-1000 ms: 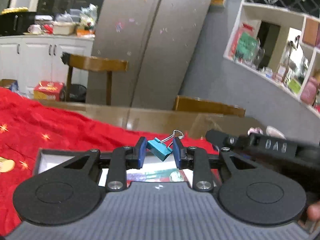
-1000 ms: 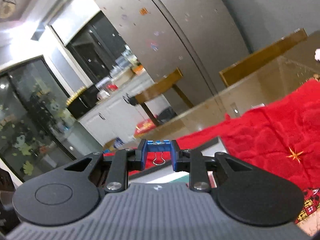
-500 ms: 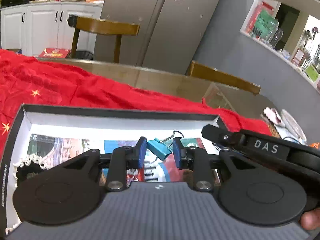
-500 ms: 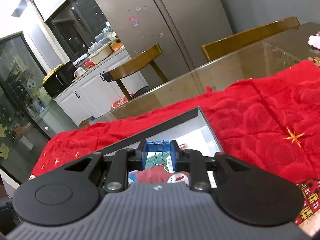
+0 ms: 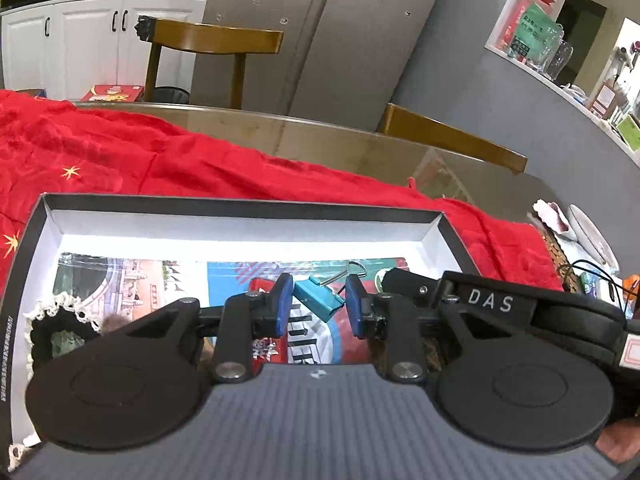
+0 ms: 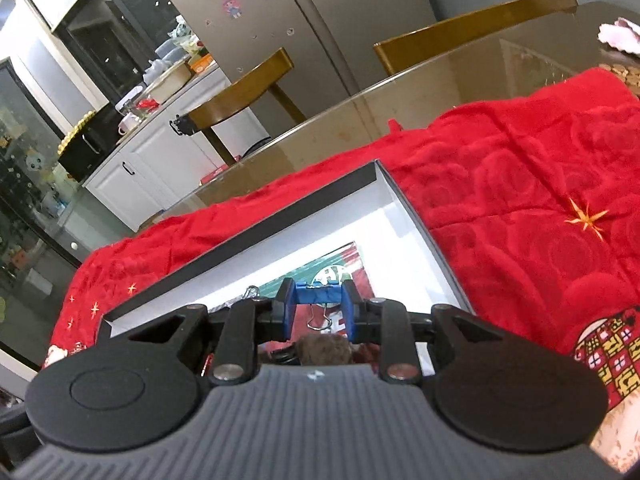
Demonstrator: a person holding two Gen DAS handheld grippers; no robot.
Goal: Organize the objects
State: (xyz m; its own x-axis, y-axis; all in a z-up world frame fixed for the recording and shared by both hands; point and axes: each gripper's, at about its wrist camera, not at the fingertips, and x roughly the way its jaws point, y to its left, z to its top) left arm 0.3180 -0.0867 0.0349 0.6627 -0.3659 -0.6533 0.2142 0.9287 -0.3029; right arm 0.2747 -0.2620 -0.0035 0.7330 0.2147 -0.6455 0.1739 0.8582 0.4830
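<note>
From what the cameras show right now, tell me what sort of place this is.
Most likely a home kitchen and dining area: a tall steel fridge, white cabinets with a cluttered counter, and wooden chairs at a glass-topped table.

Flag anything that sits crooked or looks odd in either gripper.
The teal clip sits skewed in the left gripper, pinched corner to corner. The blue clip lies square across the right gripper, whose jaws are opening. Both hang over the open box.

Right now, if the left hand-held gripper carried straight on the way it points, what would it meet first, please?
Probably the printed sheets on the floor of the open box; the teal binder clip it holds would touch first, though depth is unclear.
</note>
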